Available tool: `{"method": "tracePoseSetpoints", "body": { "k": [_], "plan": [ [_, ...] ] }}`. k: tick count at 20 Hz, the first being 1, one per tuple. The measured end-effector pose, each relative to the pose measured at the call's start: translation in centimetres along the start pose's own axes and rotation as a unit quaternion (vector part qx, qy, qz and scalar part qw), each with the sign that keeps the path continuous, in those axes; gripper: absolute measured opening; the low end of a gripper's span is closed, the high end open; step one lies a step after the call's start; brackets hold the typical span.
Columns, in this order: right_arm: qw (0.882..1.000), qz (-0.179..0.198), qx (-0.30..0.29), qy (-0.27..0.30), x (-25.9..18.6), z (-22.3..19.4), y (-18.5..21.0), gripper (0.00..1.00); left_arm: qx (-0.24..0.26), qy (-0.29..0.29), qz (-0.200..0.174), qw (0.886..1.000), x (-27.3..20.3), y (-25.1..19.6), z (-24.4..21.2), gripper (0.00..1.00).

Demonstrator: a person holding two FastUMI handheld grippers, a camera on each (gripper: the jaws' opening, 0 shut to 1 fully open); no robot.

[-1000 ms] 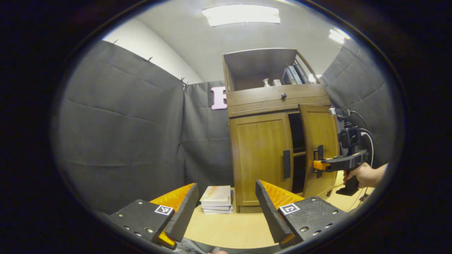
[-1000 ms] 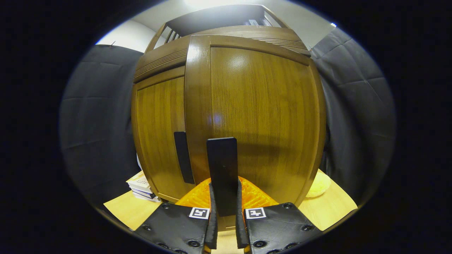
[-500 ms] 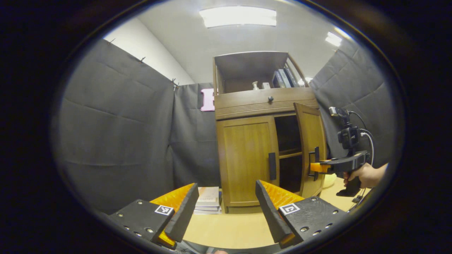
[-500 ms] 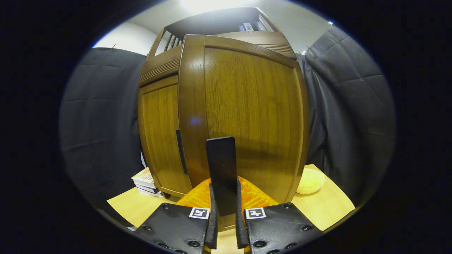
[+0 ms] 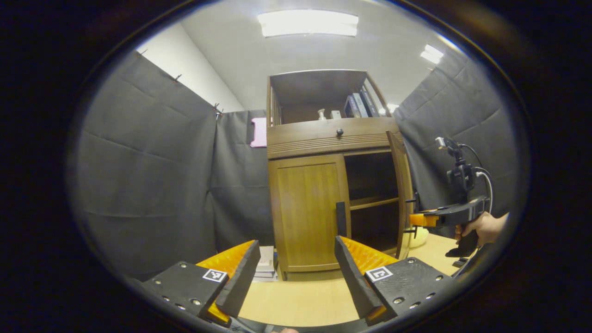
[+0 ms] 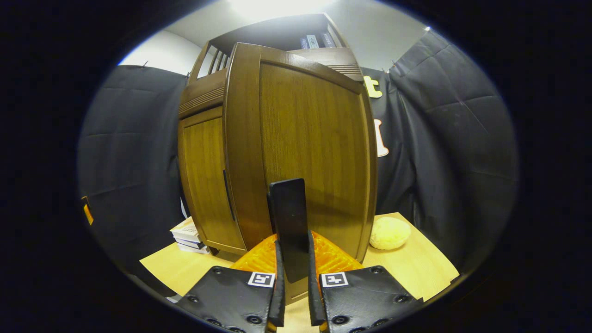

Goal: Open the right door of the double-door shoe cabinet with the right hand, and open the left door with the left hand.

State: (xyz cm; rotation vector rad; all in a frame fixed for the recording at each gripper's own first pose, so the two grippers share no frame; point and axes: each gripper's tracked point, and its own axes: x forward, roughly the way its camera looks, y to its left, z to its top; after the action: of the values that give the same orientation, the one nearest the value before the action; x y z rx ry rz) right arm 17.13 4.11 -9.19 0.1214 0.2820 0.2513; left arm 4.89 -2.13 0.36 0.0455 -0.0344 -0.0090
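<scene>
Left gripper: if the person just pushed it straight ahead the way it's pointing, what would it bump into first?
Most likely the closed left door of the shoe cabinet, near its handle. The left gripper is open, with bare tabletop between; depth is hard to judge.

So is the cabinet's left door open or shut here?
Shut. In the left gripper view the left door sits flush in its frame, while the right door is swung out, baring the shelf inside.
</scene>
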Motion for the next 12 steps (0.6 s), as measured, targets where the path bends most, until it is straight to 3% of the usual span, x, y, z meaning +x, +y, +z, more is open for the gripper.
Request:
{"method": "tracePoseSetpoints", "body": {
  "k": [10,11,12],
  "plan": [
    [0.999,-0.052,-0.003,0.001,-3.9,0.0,-5.4,0.22,-0.016,-0.002,-0.041,0.999,0.3,-2.6,0.0,0.94],
    [0.998,-0.059,-0.001,0.0,-4.2,0.0,-5.9,0.14,-0.017,-0.002,-0.044,0.999,0.3,-2.8,0.0,0.94],
    [0.998,-0.065,0.001,0.001,-4.4,0.0,-6.5,0.14,-0.018,-0.003,-0.047,0.999,0.3,-2.9,0.0,0.94]
  ]
}}
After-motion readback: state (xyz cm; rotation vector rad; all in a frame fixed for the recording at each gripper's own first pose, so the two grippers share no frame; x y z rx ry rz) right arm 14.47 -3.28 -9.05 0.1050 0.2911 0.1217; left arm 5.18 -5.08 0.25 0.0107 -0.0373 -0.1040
